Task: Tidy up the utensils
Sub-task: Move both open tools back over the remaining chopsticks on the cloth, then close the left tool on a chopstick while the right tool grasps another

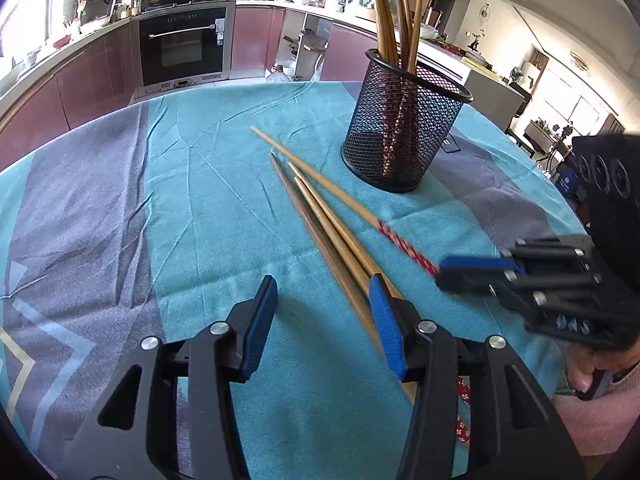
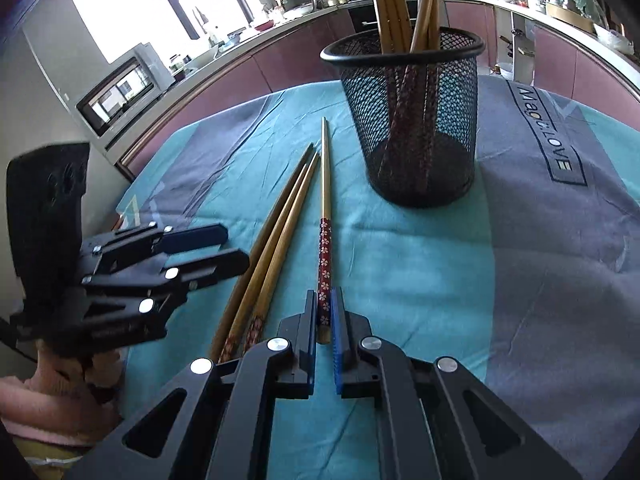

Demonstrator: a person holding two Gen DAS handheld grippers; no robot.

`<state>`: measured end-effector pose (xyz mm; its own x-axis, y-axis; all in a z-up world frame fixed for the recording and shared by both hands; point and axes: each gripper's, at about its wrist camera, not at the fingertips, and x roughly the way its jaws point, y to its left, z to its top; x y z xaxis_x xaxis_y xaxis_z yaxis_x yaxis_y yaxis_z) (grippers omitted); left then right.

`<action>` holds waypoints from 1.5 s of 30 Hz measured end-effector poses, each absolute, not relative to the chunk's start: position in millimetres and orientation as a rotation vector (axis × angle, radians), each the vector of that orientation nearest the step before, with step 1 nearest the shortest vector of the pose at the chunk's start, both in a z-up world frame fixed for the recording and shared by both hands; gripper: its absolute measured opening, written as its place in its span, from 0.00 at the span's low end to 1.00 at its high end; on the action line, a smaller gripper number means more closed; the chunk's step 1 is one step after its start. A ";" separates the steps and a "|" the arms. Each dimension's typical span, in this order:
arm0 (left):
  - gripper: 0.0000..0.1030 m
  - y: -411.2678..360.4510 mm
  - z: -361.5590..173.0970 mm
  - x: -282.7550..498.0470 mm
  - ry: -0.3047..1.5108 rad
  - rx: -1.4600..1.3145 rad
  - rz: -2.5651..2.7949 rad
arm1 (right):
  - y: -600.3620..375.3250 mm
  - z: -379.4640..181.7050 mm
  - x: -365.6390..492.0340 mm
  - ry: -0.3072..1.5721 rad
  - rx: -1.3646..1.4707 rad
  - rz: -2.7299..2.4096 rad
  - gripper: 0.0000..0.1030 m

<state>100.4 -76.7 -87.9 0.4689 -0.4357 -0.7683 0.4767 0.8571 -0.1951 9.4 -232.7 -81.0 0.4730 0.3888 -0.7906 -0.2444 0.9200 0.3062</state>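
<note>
A black mesh holder (image 1: 404,120) (image 2: 412,120) stands on the table with several chopsticks upright in it. Three plain wooden chopsticks (image 1: 320,216) (image 2: 276,224) lie side by side on the cloth. A fourth chopstick with a red flowered handle (image 1: 332,192) (image 2: 325,248) lies beside them. My right gripper (image 2: 325,312) (image 1: 444,272) is shut on the red handle end of that chopstick. My left gripper (image 1: 322,292) (image 2: 236,246) is open and empty, low over the cloth, its right finger above the three plain chopsticks.
A teal and grey tablecloth (image 1: 200,208) (image 2: 540,240) covers the round table. Kitchen cabinets and an oven (image 1: 184,44) stand beyond the far edge. A microwave (image 2: 124,92) sits on the counter to the left.
</note>
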 end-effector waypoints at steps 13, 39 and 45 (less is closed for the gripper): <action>0.39 -82.1 -92.0 95.4 0.930 0.070 -0.558 | -212.9 -61.7 -26.5 1.020 0.028 0.582 0.13; 0.17 -88.6 -92.5 117.5 0.941 0.100 -0.535 | -198.0 -84.1 63.5 0.943 0.013 0.370 0.13; 0.21 -92.2 -94.1 133.5 0.951 0.117 -0.509 | -200.3 -84.6 65.8 0.939 0.009 0.363 0.13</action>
